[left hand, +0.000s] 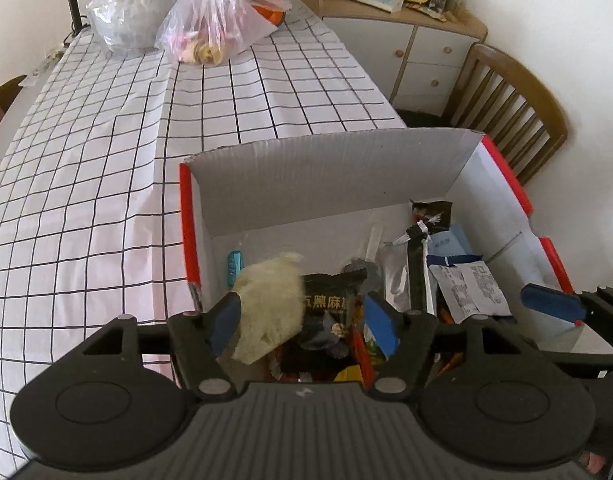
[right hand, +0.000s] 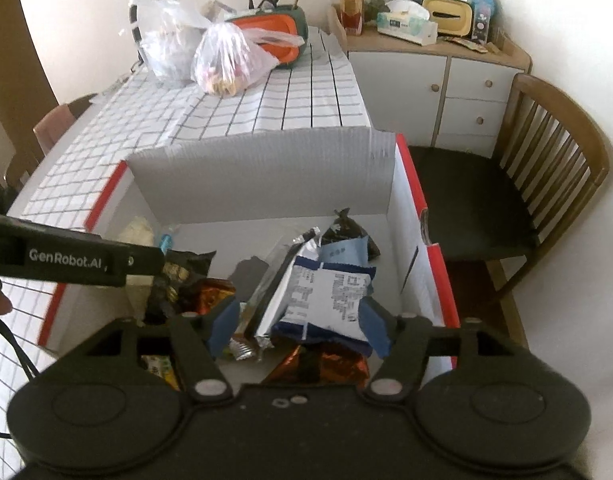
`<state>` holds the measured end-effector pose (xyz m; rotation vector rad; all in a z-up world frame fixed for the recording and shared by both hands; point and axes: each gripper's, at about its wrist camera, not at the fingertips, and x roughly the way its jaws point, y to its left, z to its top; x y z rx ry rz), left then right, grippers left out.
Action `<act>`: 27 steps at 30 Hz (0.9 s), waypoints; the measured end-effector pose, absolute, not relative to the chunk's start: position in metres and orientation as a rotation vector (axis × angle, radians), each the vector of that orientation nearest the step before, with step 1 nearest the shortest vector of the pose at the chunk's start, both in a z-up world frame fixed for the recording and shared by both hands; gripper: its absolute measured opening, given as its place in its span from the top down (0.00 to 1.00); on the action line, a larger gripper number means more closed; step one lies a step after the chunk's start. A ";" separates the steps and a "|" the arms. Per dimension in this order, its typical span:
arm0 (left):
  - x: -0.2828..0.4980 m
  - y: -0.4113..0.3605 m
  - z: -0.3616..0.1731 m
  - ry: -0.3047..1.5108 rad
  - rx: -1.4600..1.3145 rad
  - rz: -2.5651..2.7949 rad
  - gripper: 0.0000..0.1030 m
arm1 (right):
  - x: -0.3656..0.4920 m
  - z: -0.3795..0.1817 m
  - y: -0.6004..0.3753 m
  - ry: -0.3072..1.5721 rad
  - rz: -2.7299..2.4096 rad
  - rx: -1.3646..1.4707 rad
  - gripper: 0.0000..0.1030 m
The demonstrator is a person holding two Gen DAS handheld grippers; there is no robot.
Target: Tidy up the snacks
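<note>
The left gripper [left hand: 304, 322] hangs over an open cardboard box [left hand: 326, 168], its blue pads spread with a pale yellow packet [left hand: 268, 308] and a black snack wrapper [left hand: 330, 304] lying between them; whether either pad touches the packet is hard to tell, since the near finger overlaps its edge. The right gripper [right hand: 300, 322] is likewise spread over a white-and-blue snack packet [right hand: 326, 300], its pads just beside the packet's edges, contact unclear.

The snacks sit heaped on the box floor against the near wall, the lowest ones cut off by the gripper bodies. Only the right wrist view shows shiny orange wrappers [right hand: 322, 364] under the white packet, and the left tool's black arm crossing at the left. Only the left wrist view shows a small blue sweet [left hand: 233, 266] by the left wall of the box, and one blue pad of the right gripper at the frame edge.

The box rests on a checked tablecloth [left hand: 106, 160]. Farther back stand plastic bags [right hand: 226, 60], their contents blurred, an orange container [right hand: 274, 36], a wooden chair [right hand: 546, 168] and a cluttered cabinet [right hand: 438, 76].
</note>
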<state>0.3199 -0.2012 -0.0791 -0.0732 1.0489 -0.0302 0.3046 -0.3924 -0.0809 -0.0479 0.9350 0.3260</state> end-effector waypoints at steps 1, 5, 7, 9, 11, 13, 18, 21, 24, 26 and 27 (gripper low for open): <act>0.317 -0.200 -0.077 1.041 -0.073 -0.033 0.34 | 0.301 -0.077 -0.392 0.922 0.326 -0.044 0.31; 0.303 -0.194 -0.068 1.007 -0.078 -0.045 0.32 | 0.289 -0.064 -0.391 0.875 0.334 -0.036 0.22; 0.297 -0.192 -0.064 0.996 -0.078 -0.046 0.32 | 0.283 -0.058 -0.391 0.857 0.339 -0.027 0.20; 0.289 -0.189 -0.059 0.984 -0.074 -0.051 0.32 | 0.276 -0.051 -0.392 0.836 0.347 -0.016 0.18; 0.283 -0.186 -0.055 0.971 -0.075 -0.057 0.32 | 0.268 -0.043 -0.392 0.808 0.348 -0.012 0.15; 0.276 -0.182 -0.051 0.961 -0.079 -0.067 0.31 | 0.262 -0.036 -0.392 0.788 0.350 -0.007 0.13; 0.258 -0.173 -0.039 0.931 -0.086 -0.085 0.24 | 0.249 -0.022 -0.393 0.749 0.358 0.016 0.07; 0.247 -0.169 -0.031 0.903 -0.085 -0.100 0.20 | 0.241 -0.015 -0.393 0.731 0.361 0.038 0.03; 0.237 -0.163 -0.023 0.881 -0.095 -0.111 0.18 | 0.234 -0.010 -0.392 0.716 0.364 0.053 0.01; 0.230 -0.159 -0.019 0.869 -0.100 -0.110 0.17 | 0.229 -0.008 -0.391 0.706 0.362 0.063 0.00; 0.228 -0.157 -0.017 0.861 -0.100 -0.112 0.16 | 0.226 -0.007 -0.391 0.703 0.365 0.072 0.00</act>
